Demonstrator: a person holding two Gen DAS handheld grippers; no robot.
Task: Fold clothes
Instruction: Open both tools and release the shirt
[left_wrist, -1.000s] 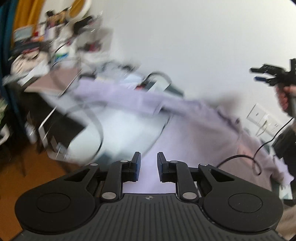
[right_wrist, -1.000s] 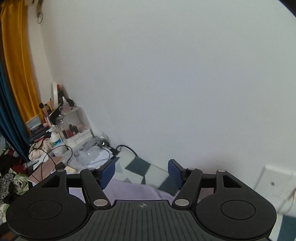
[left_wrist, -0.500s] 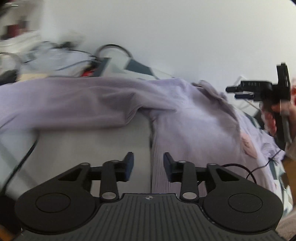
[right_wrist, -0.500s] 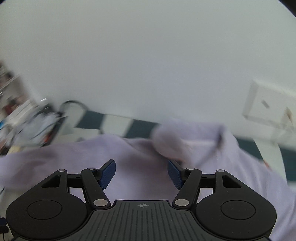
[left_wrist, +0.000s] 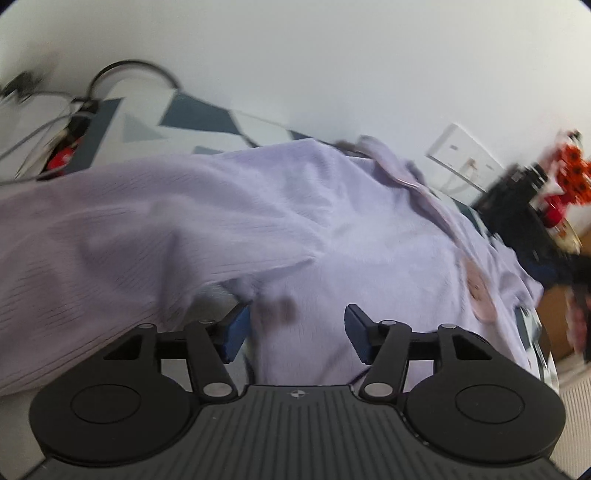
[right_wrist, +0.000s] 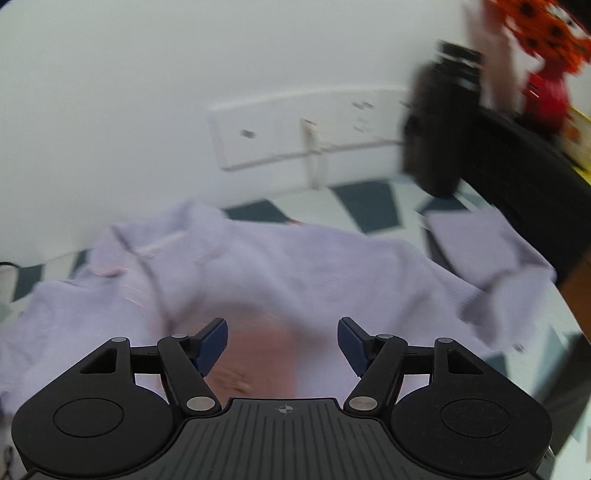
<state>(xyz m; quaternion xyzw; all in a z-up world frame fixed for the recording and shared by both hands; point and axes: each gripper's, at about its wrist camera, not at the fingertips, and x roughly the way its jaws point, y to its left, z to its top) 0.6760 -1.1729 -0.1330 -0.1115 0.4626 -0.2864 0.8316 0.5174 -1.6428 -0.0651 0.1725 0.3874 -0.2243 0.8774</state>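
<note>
Since a second ago: both tools have dropped from facing the white wall and the cluttered far end to hanging low over the lilac garment; the left one, then nearly pinched together, now stands spread.
Lilac garment (left_wrist: 332, 229): lies spread across the tabletop (right_wrist: 373, 206), which has a white-and-dark-blue geometric pattern; collar end toward the wall socket, one long sleeve running off to the left of the socket in the left view.
Sleeve (left_wrist: 110, 236): thick, ribbed, its lower edge passing just above the left tool's left fingertip.
Pink patches (left_wrist: 480, 295): blurred pink shapes on the garment, below the wall socket in the left view; what they are, I cannot tell.
Left tool (left_wrist: 297, 325): released, jaws opening, pointing down at the garment's body; cloth shows in the gap but the blue pads press on nothing.
Right tool (right_wrist: 282, 336): released, jaws opening slightly, over a pinkish area of the garment well below the wall socket; nothing gripped.
Wall socket (right_wrist: 295, 129): white plate on the wall just behind the tabletop's far edge, a pale cord hanging from it.
Dark object (right_wrist: 439, 133): black, blurred, just right of the socket.
Red-and-orange item (right_wrist: 543, 44): further right of the socket, too smeared to identify.
Cables (left_wrist: 74, 110): far to the socket's left.
</note>
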